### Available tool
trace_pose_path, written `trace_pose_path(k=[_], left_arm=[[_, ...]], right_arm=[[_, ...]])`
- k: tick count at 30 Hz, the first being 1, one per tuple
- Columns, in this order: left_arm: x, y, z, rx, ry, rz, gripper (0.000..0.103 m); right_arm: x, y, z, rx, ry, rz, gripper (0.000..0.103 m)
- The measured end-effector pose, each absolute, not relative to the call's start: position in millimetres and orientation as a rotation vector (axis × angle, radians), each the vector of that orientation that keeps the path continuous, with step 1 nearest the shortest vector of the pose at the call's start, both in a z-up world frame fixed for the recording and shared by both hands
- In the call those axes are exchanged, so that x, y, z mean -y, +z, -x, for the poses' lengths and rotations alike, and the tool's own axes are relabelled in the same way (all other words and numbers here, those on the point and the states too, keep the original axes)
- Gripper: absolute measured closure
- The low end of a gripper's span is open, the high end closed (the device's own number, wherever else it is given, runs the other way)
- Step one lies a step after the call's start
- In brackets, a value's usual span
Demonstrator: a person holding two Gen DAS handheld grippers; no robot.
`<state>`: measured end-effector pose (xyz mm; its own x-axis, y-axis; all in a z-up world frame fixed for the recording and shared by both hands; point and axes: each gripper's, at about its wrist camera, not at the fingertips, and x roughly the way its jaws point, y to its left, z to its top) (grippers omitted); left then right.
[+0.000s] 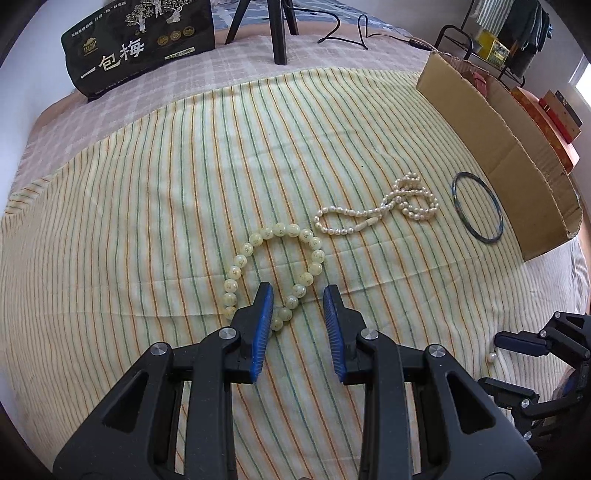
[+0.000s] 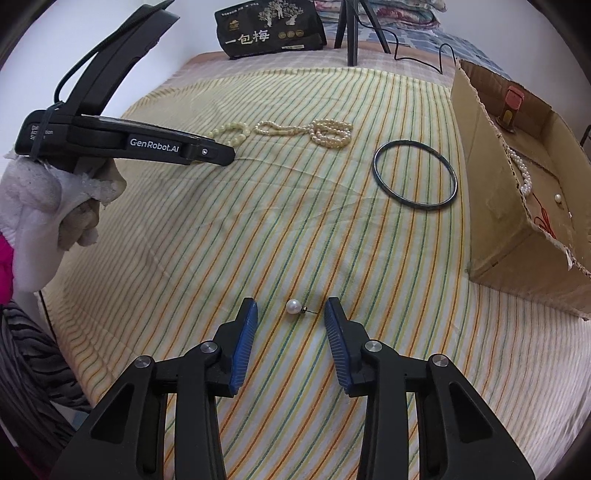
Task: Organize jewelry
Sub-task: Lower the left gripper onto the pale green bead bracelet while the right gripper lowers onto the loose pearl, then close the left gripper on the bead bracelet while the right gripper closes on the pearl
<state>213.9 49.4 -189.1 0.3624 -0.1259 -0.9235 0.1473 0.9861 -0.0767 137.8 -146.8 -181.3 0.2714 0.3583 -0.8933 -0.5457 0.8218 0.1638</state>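
A pale yellow bead bracelet (image 1: 275, 266) lies on the striped cloth (image 1: 147, 221). My left gripper (image 1: 298, 295) stands open over its near side, with a few beads between the blue pads and not pressed. A single pearl earring (image 2: 293, 306) with a short pin lies between the pads of my right gripper (image 2: 291, 306), which is open and clear of it. Farther off lie a white pearl necklace (image 1: 399, 206) and a dark thin bangle (image 1: 484, 240). The left gripper's body (image 2: 207, 151) shows in the right wrist view, held by a gloved hand (image 2: 48, 206).
An open cardboard box (image 2: 491, 206) stands at the right edge of the cloth, with a pearl strand (image 2: 521, 170) and a small red item (image 2: 513, 99) inside. At the back are a black printed bag (image 1: 140, 48), tripod legs (image 1: 279, 29) and a black cable (image 1: 347, 37).
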Motion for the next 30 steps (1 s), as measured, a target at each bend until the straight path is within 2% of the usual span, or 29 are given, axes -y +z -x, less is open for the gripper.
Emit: trace_pose_path(k=[1, 4, 5, 11, 18, 30], left_arm=[[-49, -189, -214, -1.185, -0.174, -0.026, 0.076], [-47, -188, -214, -1.180, -0.174, -0.034, 0.094], [-46, -188, -215, -1.179, -0.171, -0.036, 0.096], [-42, -187, -215, -1.170, -0.158, -0.038, 0.098], [-45, -181, -210, -1.159, -0.152, -0.014, 0.098], [-59, -136, -205, -1.056, -0.165, 0.095, 0.098]], right_arm=[[147, -181, -138, -1.144, 0.613, 0.193, 0.069], [149, -181, -139, -1.141, 0.606, 0.196, 0.076], [150, -181, -140, -1.141, 0.603, 0.195, 0.077], [151, -181, -141, -1.136, 0.596, 0.209, 0.087], [151, -180, -140, -1.122, 0.599, 0.218, 0.088], [152, -165, -135, -1.078, 0.604, 0.220, 0.088]])
